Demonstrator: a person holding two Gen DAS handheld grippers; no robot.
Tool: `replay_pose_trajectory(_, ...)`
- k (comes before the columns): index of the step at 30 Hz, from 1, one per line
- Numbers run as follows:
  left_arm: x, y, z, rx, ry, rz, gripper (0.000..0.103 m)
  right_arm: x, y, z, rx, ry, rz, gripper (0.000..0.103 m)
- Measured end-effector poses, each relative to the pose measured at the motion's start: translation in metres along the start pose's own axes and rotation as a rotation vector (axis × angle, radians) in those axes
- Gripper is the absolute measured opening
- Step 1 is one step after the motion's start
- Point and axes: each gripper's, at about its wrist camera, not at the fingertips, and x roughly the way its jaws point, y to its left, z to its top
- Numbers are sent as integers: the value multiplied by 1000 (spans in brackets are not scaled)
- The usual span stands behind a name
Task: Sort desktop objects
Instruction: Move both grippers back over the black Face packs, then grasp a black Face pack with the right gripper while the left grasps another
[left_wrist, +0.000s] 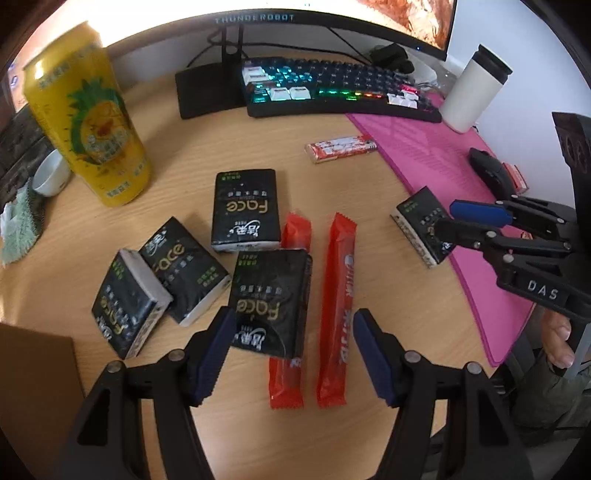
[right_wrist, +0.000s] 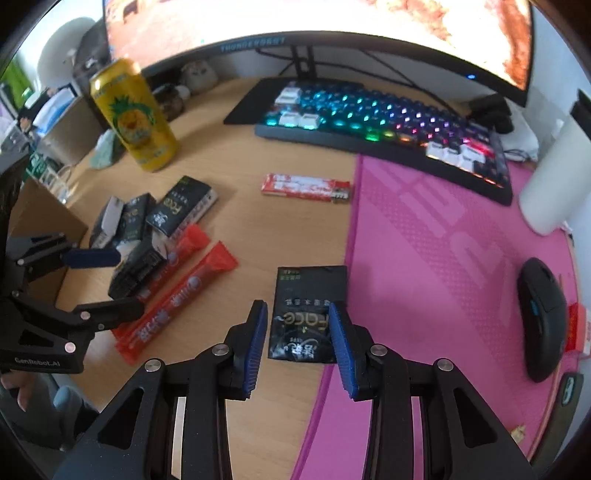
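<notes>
Several black "Face" tissue packs lie on the wooden desk. My left gripper (left_wrist: 293, 325) is open over the nearest pack (left_wrist: 267, 299), which rests on a red snack stick (left_wrist: 284, 384); a second red stick (left_wrist: 338, 306) lies beside it. My right gripper (right_wrist: 297, 326) is open, its fingers on either side of a lone tissue pack (right_wrist: 304, 314) at the pink mat's edge, not closed on it. That pack (left_wrist: 423, 225) and the right gripper (left_wrist: 452, 218) also show in the left wrist view. The left gripper (right_wrist: 105, 280) shows at the left of the right wrist view.
A yellow pineapple can (left_wrist: 88, 118) stands at the back left beside a small white cup (left_wrist: 51, 173). A red-white snack bar (left_wrist: 340, 146), lit keyboard (left_wrist: 332, 90), white tumbler (left_wrist: 474, 88), black mouse (right_wrist: 541, 317) and pink mat (right_wrist: 424, 258) lie around. A cardboard box (left_wrist: 33, 387) is at left.
</notes>
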Motion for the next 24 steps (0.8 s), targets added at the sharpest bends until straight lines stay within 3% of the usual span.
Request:
replay_pose_trajectory(12, 13, 13, 7, -3, 16, -19, 70, 1, -2, 9, 0, -18, -56, 36)
replay_pose_trajectory(16, 22, 13, 4, 1, 49, -38, 54, 13, -5, 10, 11, 21, -64, 36)
replay_pose_trajectory(24, 16, 19, -8, -28, 44, -47, 53, 18, 30, 2, -58, 24, -4, 38)
